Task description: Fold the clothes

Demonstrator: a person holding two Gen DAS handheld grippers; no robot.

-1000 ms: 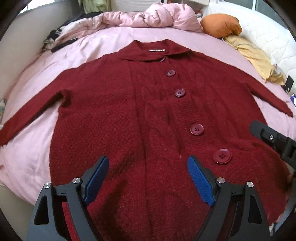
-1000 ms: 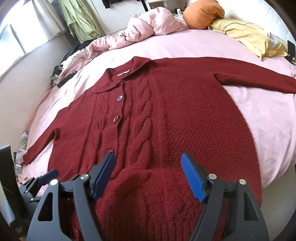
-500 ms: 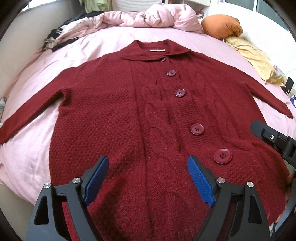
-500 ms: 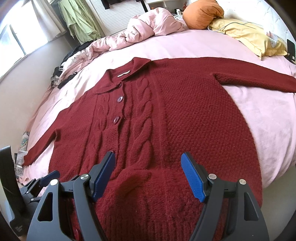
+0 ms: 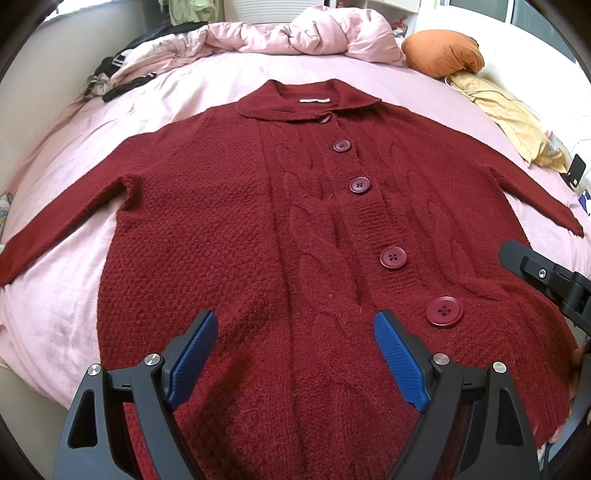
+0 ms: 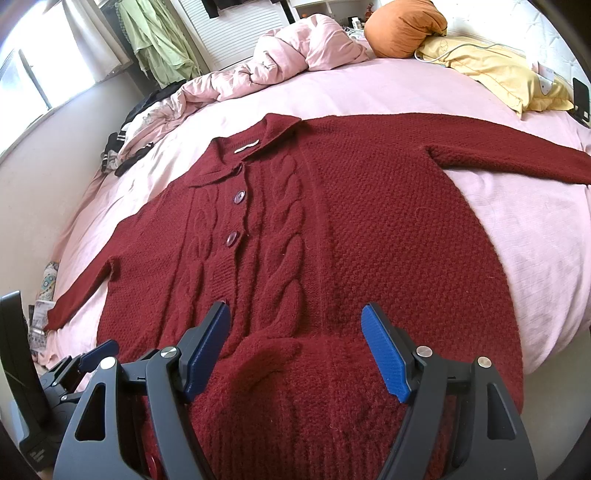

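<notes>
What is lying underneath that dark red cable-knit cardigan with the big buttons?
The dark red cable-knit cardigan lies spread flat, buttoned, on a pale pink bedsheet, which shows around both sleeves. Whatever sits directly beneath the knit, including its back panel, is covered.

Cardigan (image 5: 229, 229) flat on bed (image 5: 66, 295); duvet (image 5: 295, 37) behind collar.

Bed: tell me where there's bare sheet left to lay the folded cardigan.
Bare pink sheet lies below the cardigan's sleeve on one side, and under the other sleeve. A strip also runs between the collar and the bunched duvet. Crowded: the orange cushion, the yellow cloth and the dark clothes.
</notes>
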